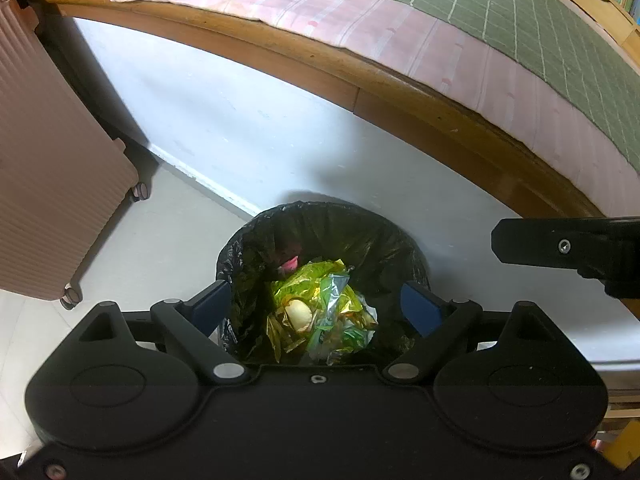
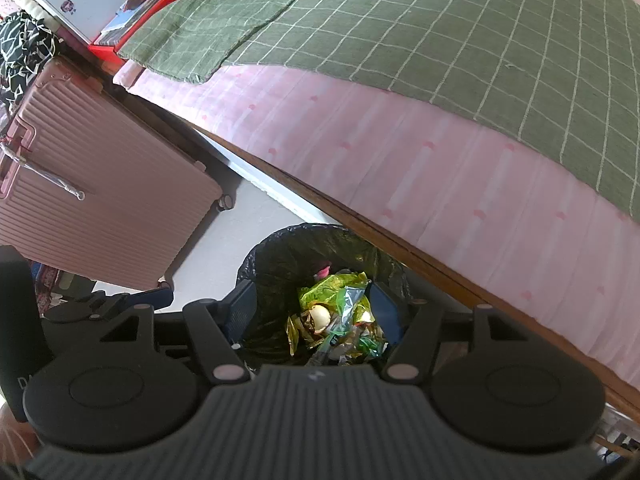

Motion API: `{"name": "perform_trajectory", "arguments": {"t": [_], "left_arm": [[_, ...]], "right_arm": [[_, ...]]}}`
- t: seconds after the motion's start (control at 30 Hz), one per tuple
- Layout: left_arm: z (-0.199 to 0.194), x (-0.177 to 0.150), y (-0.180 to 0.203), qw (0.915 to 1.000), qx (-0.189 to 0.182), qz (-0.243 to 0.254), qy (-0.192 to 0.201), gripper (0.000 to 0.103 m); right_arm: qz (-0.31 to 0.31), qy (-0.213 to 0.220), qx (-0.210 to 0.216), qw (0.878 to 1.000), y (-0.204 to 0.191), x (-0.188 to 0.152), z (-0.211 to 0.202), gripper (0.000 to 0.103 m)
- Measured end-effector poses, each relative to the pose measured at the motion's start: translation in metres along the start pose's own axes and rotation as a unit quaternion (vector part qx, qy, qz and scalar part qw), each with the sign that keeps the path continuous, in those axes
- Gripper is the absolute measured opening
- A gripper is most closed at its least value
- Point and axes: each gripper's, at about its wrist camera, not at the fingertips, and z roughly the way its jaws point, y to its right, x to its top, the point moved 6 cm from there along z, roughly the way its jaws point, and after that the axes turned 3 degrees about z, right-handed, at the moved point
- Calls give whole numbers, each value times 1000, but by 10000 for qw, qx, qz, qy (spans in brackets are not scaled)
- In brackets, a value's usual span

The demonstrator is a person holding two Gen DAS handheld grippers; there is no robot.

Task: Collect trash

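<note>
Both grippers, left gripper [image 1: 316, 304] and right gripper [image 2: 312, 312], hang with jaws spread and empty right over the black-lined trash bin [image 1: 248, 240] by the bed [image 1: 400, 76], I'd guess because the wrappers [image 1: 320, 312] already sit inside it.

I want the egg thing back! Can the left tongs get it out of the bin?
Probably yes. The left tongs hang open right above the bin, and the pale round thing lies uncovered on top of the wrappers.

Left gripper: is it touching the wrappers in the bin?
Apart. The left wrist view shows the left gripper open and empty, above the wrappers lying deep in the bin.
</note>
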Motion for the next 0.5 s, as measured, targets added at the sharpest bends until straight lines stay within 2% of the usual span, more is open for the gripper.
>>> {"name": "perform_trajectory", "arguments": {"t": [0.5], "left_arm": [[-6, -2, 4, 9999, -30, 93, 98, 98]], "right_arm": [[7, 9, -12, 10000, 2, -2, -2, 74]]}}
